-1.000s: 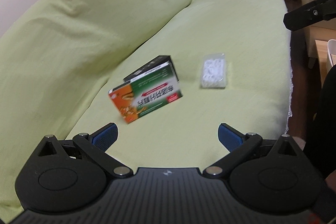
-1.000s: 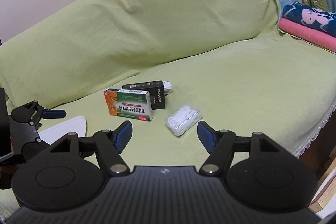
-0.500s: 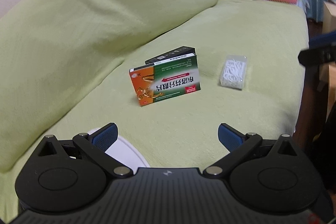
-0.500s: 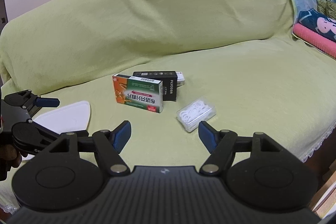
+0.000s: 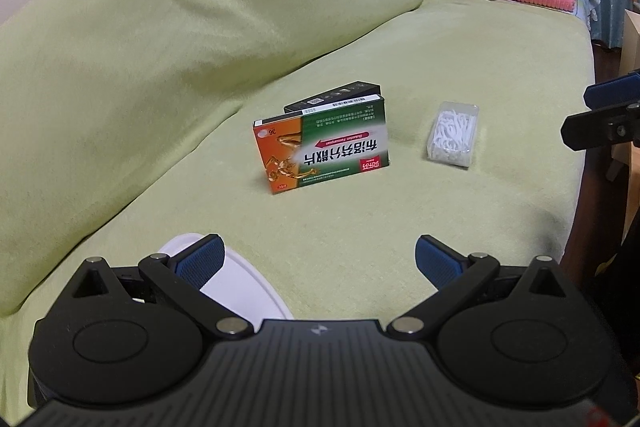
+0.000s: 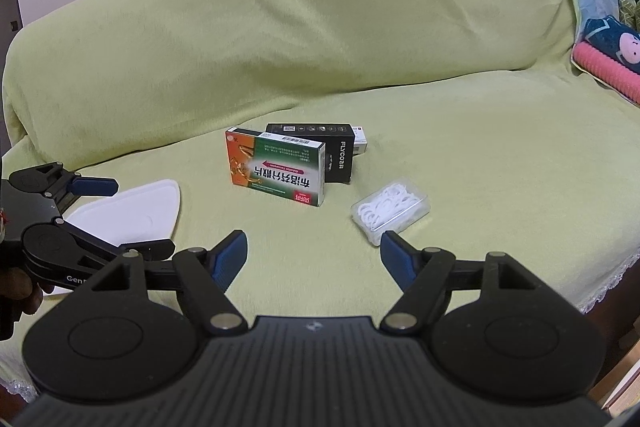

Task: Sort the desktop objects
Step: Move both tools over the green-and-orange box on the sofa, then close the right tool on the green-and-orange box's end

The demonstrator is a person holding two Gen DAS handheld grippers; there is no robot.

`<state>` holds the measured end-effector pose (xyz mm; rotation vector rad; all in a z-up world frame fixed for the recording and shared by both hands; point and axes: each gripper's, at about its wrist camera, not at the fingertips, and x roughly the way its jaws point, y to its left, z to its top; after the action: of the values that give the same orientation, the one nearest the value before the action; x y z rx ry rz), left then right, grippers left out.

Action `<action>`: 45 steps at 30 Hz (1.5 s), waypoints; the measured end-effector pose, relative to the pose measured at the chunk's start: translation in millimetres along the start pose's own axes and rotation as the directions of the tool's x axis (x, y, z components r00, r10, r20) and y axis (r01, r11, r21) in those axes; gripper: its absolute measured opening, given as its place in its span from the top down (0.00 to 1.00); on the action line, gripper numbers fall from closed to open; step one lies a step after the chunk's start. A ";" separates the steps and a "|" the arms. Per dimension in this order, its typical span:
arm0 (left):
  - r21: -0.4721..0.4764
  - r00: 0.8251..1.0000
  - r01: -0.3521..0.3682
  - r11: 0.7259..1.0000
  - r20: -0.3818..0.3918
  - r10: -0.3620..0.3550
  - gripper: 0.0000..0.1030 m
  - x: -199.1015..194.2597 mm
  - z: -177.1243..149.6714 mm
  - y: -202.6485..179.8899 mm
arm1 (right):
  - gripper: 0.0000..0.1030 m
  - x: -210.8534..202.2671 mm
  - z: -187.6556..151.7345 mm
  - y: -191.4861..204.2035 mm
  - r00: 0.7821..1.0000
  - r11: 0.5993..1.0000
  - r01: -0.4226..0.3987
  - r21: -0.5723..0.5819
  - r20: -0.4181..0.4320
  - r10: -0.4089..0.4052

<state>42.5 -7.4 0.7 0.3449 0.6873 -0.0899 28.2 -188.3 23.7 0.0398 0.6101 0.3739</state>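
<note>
Sofa under a green cover, carrying the things to be sorted. Green-and-orange medicine box stands on edge, leaning against a black box just behind it; a clear case of white floss picks lies apart to their right, and a white tray lies empty to their left. Left gripper hangs over the near end of the tray, right gripper just short of the clear case; the jaws of both are spread wide and hold nothing. No item lies in the tray, so all three would remain to be placed if the tray is where they belong; which one comes next cannot be told.
</note>
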 end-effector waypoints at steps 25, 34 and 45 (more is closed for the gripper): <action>0.082 0.999 0.033 0.996 -0.021 -0.031 0.01 35.6 5.2 18.4 | 0.31 57.2 23.3 8.0 0.996 0.984 -0.066 -0.167 -0.068 0.055; 0.174 0.998 0.067 0.983 -0.011 -0.066 0.01 64.0 24.1 36.5 | 0.36 105.9 49.2 14.6 0.992 0.947 -0.100 -0.306 -0.101 0.072; 0.304 0.996 0.085 0.949 -0.020 -0.082 0.01 119.3 57.1 62.4 | 0.53 175.2 74.7 19.0 0.989 0.870 -0.108 -0.482 -0.142 0.044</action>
<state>181.2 35.5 -16.5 0.6132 0.6961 -0.2777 196.5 -103.1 -9.0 -0.4524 0.6253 0.6041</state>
